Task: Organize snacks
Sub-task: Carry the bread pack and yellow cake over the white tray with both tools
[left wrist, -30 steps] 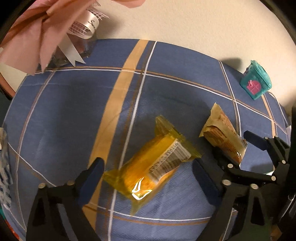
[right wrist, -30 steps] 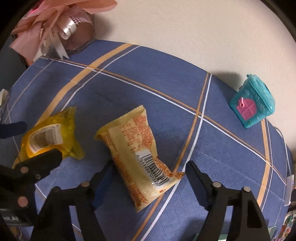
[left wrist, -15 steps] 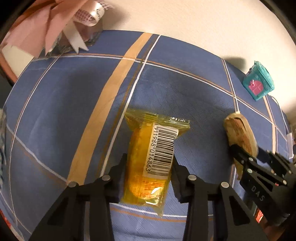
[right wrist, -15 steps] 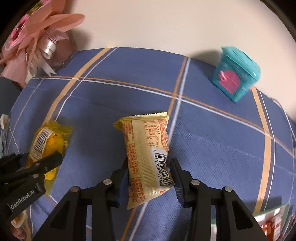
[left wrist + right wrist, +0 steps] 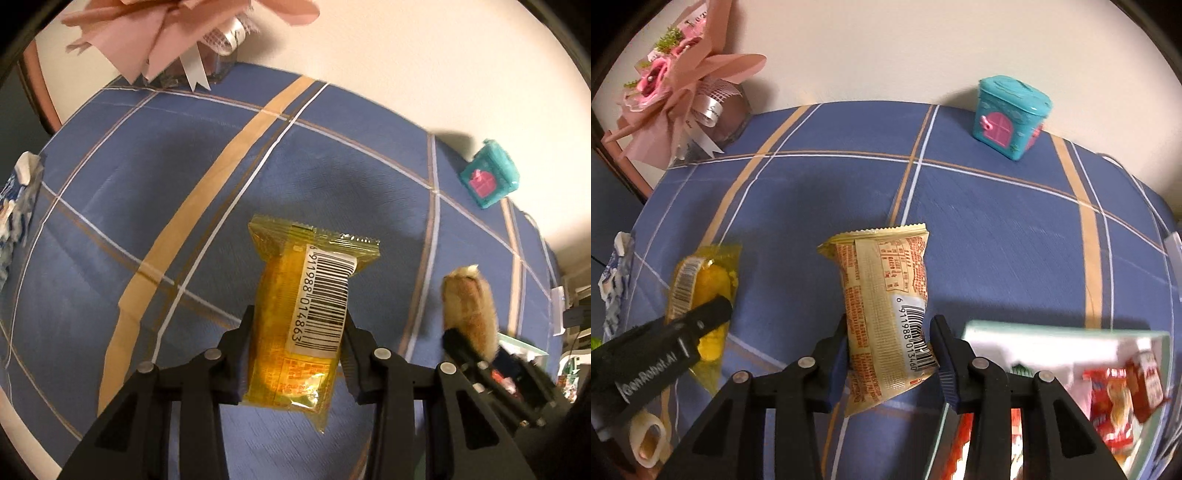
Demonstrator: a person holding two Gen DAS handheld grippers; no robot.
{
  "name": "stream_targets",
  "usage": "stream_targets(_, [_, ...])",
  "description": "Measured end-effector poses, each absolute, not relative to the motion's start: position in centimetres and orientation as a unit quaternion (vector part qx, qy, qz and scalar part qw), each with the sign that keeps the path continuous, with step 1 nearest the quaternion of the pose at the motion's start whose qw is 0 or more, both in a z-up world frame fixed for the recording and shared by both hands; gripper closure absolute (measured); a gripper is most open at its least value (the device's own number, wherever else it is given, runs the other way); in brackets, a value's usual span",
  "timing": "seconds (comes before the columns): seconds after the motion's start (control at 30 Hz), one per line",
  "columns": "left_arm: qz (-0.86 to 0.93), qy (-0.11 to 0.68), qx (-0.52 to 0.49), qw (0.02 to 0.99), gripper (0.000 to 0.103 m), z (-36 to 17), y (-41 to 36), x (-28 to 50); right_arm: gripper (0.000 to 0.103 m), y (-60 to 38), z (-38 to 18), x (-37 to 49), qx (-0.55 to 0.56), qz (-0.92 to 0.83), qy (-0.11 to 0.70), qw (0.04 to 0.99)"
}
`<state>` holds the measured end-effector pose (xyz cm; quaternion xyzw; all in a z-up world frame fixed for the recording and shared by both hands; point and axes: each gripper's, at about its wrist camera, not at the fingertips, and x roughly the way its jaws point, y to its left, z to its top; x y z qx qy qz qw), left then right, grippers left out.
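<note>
Two close, downward wrist views, shared tablecloth

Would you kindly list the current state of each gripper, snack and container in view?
left gripper: shut on yellow snack pack
yellow snack pack: gripped, barcode facing camera
right gripper: shut on beige snack pack
beige snack pack: gripped, seam side showing
teal house box: lid closed, upright
snack box: open, packets inside

Warm, dim indoor lighting; strong fisheye distortion.
Soft shadows are cast on the tablecloth toward its far edge. Glare is noted on the yellow snack packet. Motion blur is observed at the box of snacks; black vignetting fills the frame corners.
</note>
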<state>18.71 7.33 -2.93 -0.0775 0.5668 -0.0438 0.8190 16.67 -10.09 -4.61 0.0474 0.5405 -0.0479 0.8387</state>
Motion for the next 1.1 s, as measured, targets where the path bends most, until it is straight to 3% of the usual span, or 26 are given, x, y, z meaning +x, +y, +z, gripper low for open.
stream_targets(0.17, [-0.042,0.558,-0.089,0.824,0.061,-2.0,6.6,16.9,0.059,-10.2,-4.2,14.1,0.087,-0.041,0.538,0.838])
stream_targets(1.1, [-0.111,0.505,-0.020,0.856,0.061,3.1,-0.7,6.5,0.059,-14.9,1.8,0.7,0.089,-0.119,0.496,0.855])
